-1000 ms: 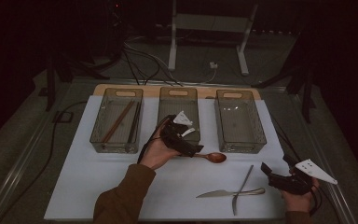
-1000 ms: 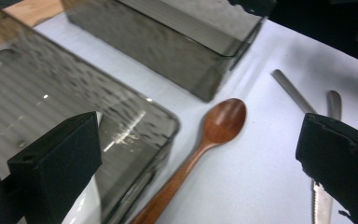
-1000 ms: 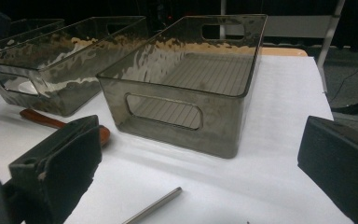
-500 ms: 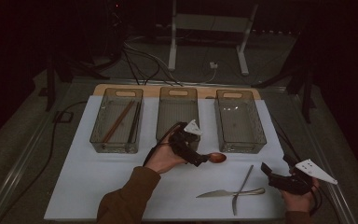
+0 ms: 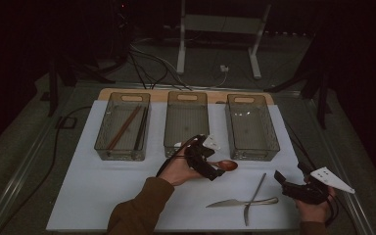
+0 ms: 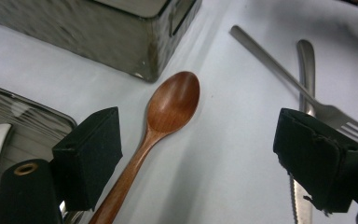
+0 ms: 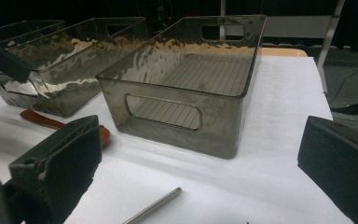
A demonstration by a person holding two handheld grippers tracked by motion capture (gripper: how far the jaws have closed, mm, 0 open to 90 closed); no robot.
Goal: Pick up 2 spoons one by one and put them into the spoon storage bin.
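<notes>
Left gripper (image 5: 214,171) is low over the wooden spoon (image 6: 168,121), jaws apart and straddling its handle, pads not touching it; the jaws have just been closing in. The spoon lies flat on the white table (image 5: 103,186), bowl just in front of the gap between the middle bin (image 5: 186,122) and the right bin (image 5: 251,126). The fork (image 5: 254,196) and knife (image 5: 235,202) lie crossed, near the spoon. Right gripper (image 5: 281,182) sits at the table's right edge, jaws wide apart, nothing between them.
</notes>
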